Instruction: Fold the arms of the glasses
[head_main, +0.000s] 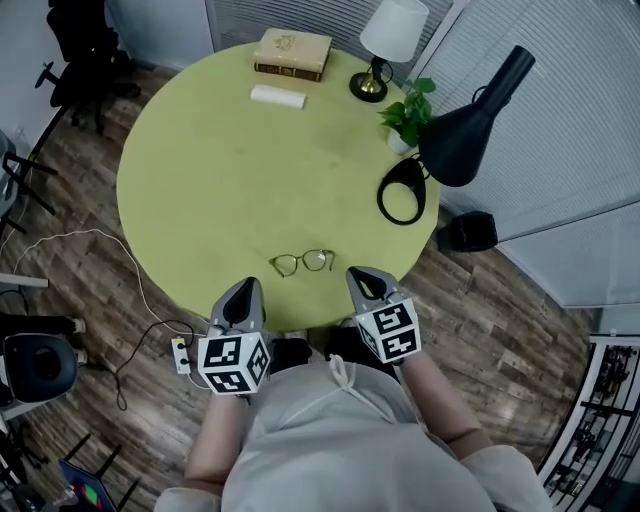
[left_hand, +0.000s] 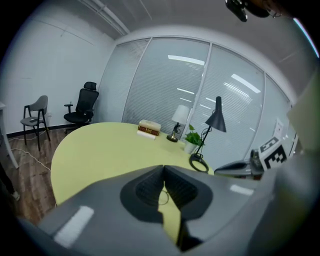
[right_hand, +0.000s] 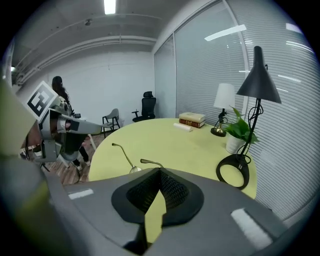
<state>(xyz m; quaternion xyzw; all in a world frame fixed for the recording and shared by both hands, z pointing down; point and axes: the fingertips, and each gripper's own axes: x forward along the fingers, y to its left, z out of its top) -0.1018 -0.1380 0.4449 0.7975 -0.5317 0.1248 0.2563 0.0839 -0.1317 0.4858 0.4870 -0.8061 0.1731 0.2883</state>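
Glass-walled office, wood floor (head_main: 90, 270) | round green worktop (head_main: 210, 170): books (head_main: 292, 52), plant (head_main: 408, 112) at far side | glasses (head_main: 302, 262) near front edge, arms out | left gripper (head_main: 242, 292), right gripper (head_main: 362, 277): off glasses, jaws pressed together, empty

1. Bright, even indoor light; a ceiling light (right_hand: 109, 6) blows out white in the right gripper view.
2. Streaky reflections lie on the glass wall (left_hand: 186, 60).
3. The counter (head_main: 200, 180) carries only soft, faint shadows.
4. Both gripper views bow at the edges, with black corners; the left tongs (left_hand: 163, 168) and right tongs (right_hand: 160, 171) blur near the lens.
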